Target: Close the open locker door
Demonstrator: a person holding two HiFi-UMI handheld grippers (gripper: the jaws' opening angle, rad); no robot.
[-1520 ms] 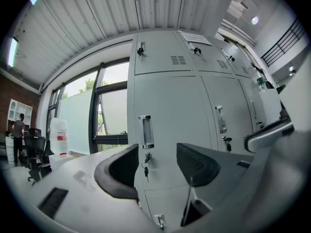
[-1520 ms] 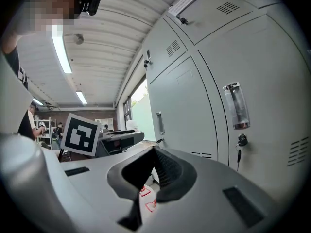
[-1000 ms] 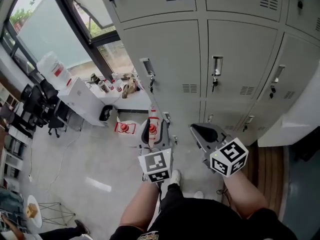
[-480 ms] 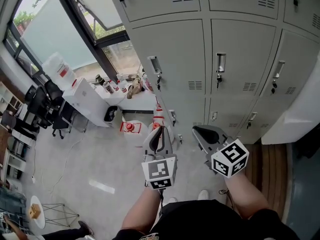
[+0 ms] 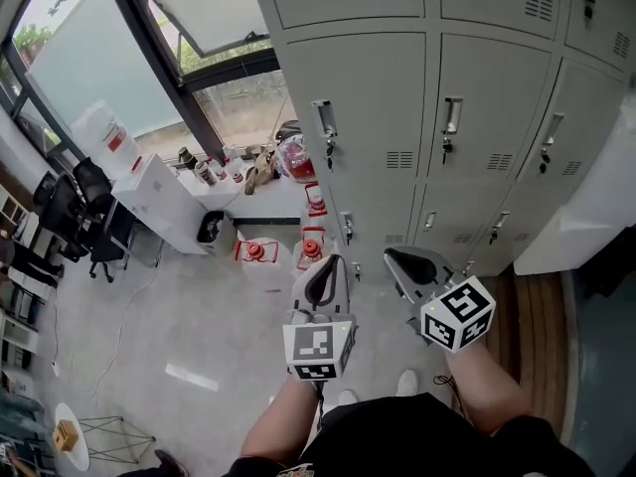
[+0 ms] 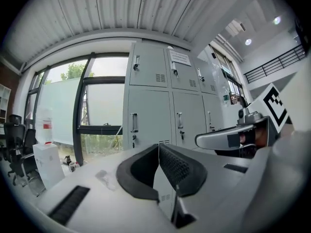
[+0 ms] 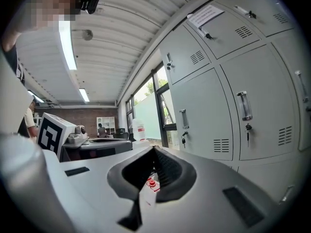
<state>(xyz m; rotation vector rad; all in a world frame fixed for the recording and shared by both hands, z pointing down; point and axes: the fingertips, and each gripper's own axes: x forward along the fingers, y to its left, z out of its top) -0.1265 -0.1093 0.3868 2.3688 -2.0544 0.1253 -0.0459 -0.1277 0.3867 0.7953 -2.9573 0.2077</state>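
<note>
A bank of grey lockers (image 5: pixel 368 97) fills the top of the head view, and every door I can see sits flush with its frame. The nearest door has a handle and key (image 5: pixel 324 127). My left gripper (image 5: pixel 320 284) hangs in front of the lower lockers with its jaws pressed together and nothing between them. My right gripper (image 5: pixel 409 264) is beside it, also shut and empty. The left gripper view looks over its shut jaws (image 6: pixel 159 149) at the lockers (image 6: pixel 148 110). In the right gripper view, the shut jaws (image 7: pixel 154 154) point along the locker fronts (image 7: pixel 209 115).
A large window (image 5: pixel 119 58) stands left of the lockers, with a white cabinet (image 5: pixel 164 202), a water jug (image 5: pixel 104 137) and small bottles below it. Red-capped containers (image 5: pixel 256 251) lie on the floor near the locker base. Office chairs (image 5: pixel 75 202) stand far left. A wooden strip (image 5: pixel 537 296) runs at right.
The left gripper's jaws have gone from apart to pressed together. The head view has shifted, so the lockers now sit further right and lower. The right gripper has hardly moved.
</note>
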